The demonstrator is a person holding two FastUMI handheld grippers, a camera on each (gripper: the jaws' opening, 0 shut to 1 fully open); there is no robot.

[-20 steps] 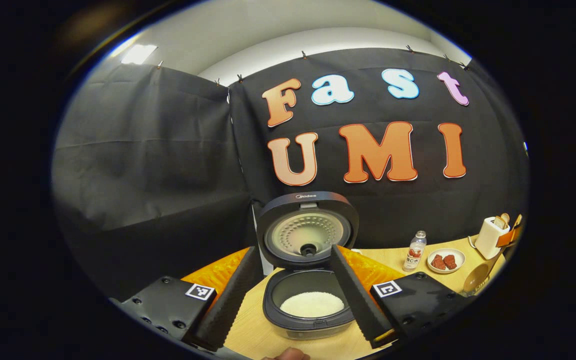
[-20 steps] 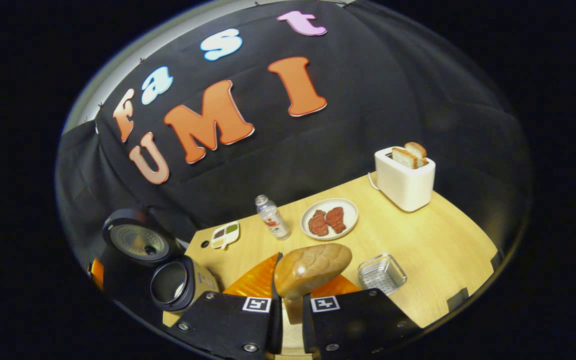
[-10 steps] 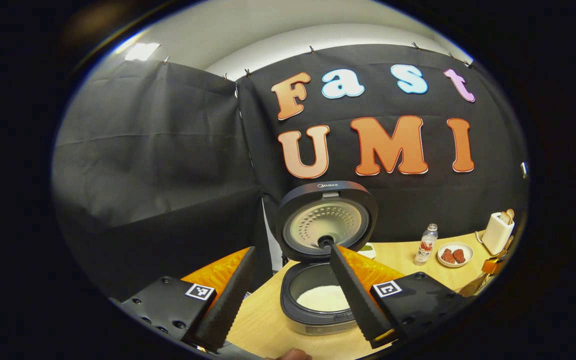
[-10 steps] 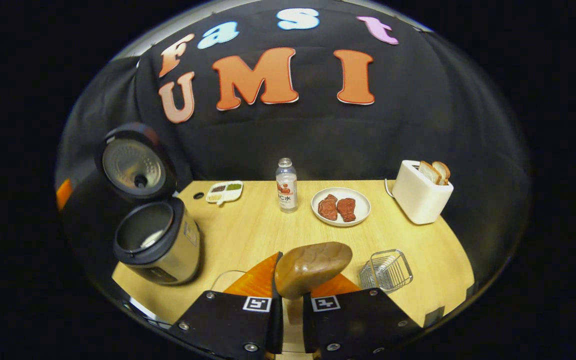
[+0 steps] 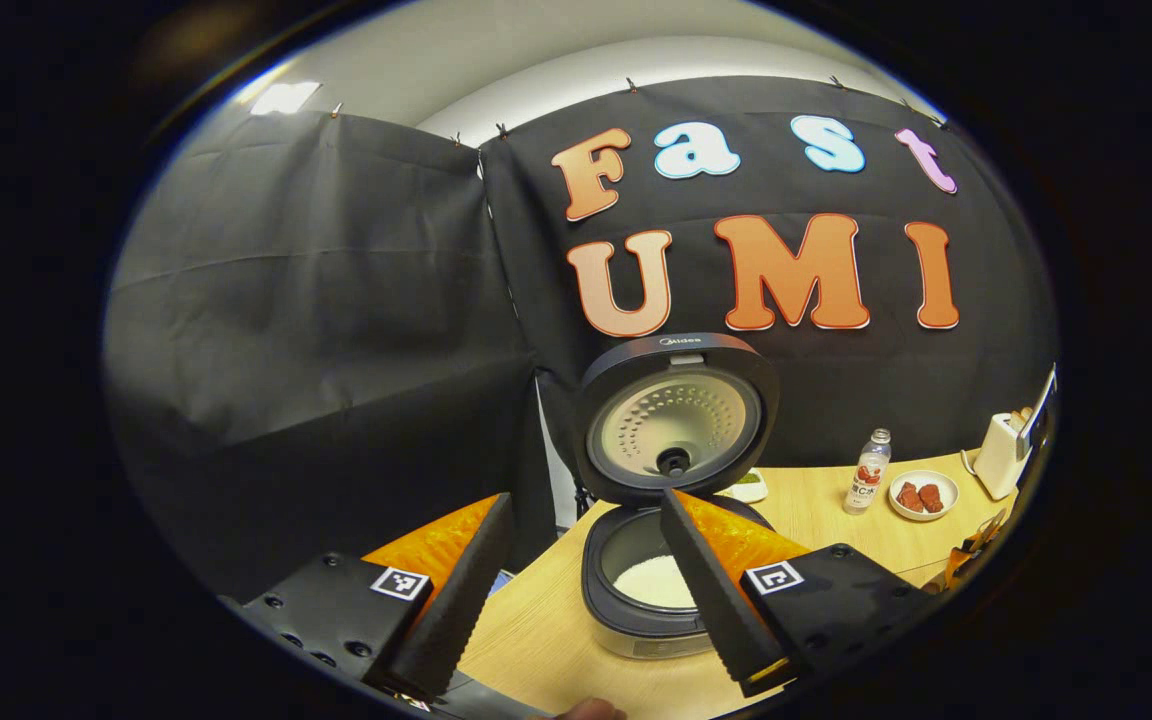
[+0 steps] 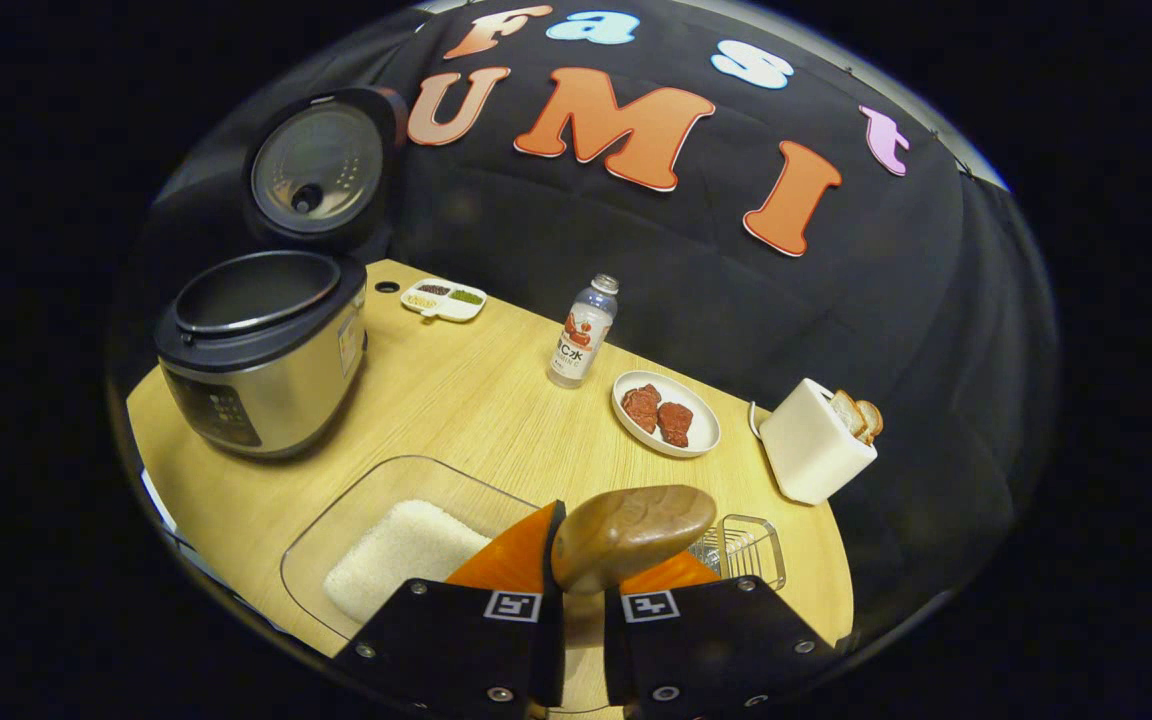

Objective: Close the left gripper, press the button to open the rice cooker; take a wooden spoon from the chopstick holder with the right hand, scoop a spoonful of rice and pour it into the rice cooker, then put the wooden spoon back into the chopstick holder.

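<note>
The rice cooker [image 5: 651, 610] stands with its lid [image 5: 676, 420] up, and white rice [image 5: 654, 582] lies in the pot. My left gripper [image 5: 586, 500] hovers open before it and holds nothing. In the right gripper view the cooker [image 6: 256, 345] is at the far left. My right gripper [image 6: 584, 590] is shut on the handle of the wooden spoon [image 6: 631, 532], whose rounded bowl rises above the fingers. A glass tray [image 6: 336, 500] of rice [image 6: 401, 548] lies just to the left below the spoon. The wire chopstick holder [image 6: 748, 545] sits just to its right.
A small bottle [image 6: 581, 330], a plate of meat [image 6: 666, 412], a white toaster [image 6: 814, 440] with bread and a divided condiment dish [image 6: 444, 298] stand along the back of the wooden table [image 6: 476, 400]. Black cloth walls close the booth.
My right gripper has swung round with the spoon, so the glass tray of rice has come into view below it. The left gripper has drifted left and away from the cooker, staying open.
</note>
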